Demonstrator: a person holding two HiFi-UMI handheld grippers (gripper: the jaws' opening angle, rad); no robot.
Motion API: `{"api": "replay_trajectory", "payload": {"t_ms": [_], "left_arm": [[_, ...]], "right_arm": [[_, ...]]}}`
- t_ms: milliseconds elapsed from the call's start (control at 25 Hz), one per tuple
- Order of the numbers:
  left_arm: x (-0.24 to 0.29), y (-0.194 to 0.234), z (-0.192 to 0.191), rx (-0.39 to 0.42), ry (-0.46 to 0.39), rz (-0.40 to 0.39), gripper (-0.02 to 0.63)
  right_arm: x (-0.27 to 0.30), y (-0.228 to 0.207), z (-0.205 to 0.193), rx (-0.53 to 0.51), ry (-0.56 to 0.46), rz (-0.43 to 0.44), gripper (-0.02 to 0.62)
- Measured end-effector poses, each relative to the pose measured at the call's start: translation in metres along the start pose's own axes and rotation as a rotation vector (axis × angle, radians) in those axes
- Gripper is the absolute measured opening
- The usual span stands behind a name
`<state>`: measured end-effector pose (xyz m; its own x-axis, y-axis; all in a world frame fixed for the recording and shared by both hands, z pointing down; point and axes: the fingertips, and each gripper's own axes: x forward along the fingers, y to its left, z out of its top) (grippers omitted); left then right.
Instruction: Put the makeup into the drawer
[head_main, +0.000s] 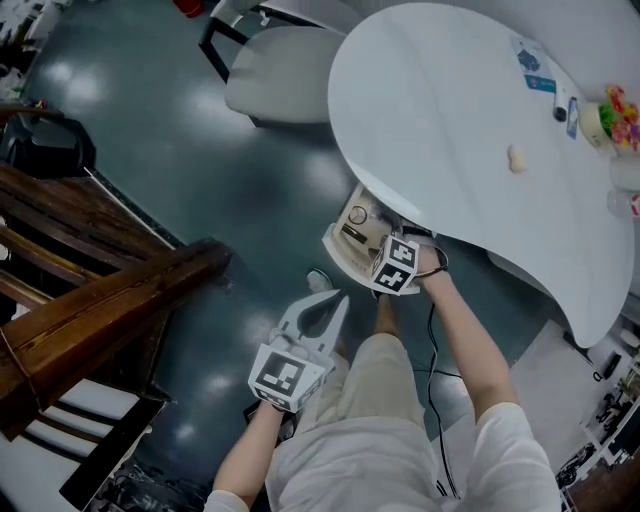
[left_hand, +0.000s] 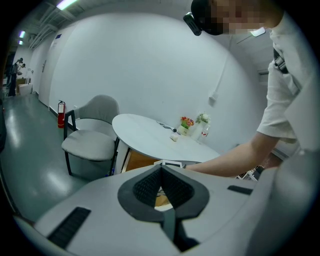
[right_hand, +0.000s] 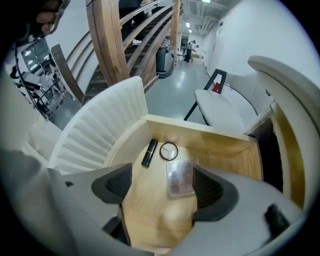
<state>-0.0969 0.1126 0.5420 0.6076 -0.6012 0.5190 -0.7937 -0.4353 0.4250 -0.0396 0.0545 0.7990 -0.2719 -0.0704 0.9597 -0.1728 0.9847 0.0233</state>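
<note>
Here the right hand-held gripper (right_hand: 165, 186) is held wide open, empty, above the drawer (right_hand: 200, 131); the palette (right_hand: 180, 178) is seen beside its right jaw, with lipstick (right_hand: 149, 152) and compact (right_hand: 168, 151) beyond. The left hand-held gripper (left_hand: 161, 187) is closed, empty.

The drawer (right_hand: 210, 139) holds lipstick (right_hand: 149, 152), compact (right_hand: 168, 151) and palette (right_hand: 181, 179).

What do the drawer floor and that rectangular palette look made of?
Pale drawer floor: light wood with a matte, unvarnished look; faint grain lines show. Rectangular eyeshadow palette: probably clear glossy plastic, since the colour pans show through its top.
</note>
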Motion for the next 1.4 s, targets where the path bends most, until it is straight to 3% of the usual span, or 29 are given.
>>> {"api": "replay_trajectory", "payload": {"t_ms": [320, 840, 1120, 1400], "left_arm": [[-0.018, -0.015, 0.026, 0.011, -0.037, 0.017, 0.008], [-0.038, -0.024, 0.074, 0.04, -0.105, 0.067, 0.008], [-0.042, -0.037, 0.089, 0.044, -0.122, 0.052, 0.008], [-0.036, -0.056, 0.104, 0.09, -0.136, 0.006, 0.008]], "right_arm": [[-0.053, 0.014, 0.02, 0.017, -0.032, 0.022, 0.374], [-0.157, 0.017, 0.043, 0.19, -0.159, 0.007, 0.373], [-0.208, 0.026, 0.04, 0.25, -0.197, 0.004, 0.371], [-0.259, 0.023, 0.041, 0.316, -0.279, -0.063, 0.265]]}}
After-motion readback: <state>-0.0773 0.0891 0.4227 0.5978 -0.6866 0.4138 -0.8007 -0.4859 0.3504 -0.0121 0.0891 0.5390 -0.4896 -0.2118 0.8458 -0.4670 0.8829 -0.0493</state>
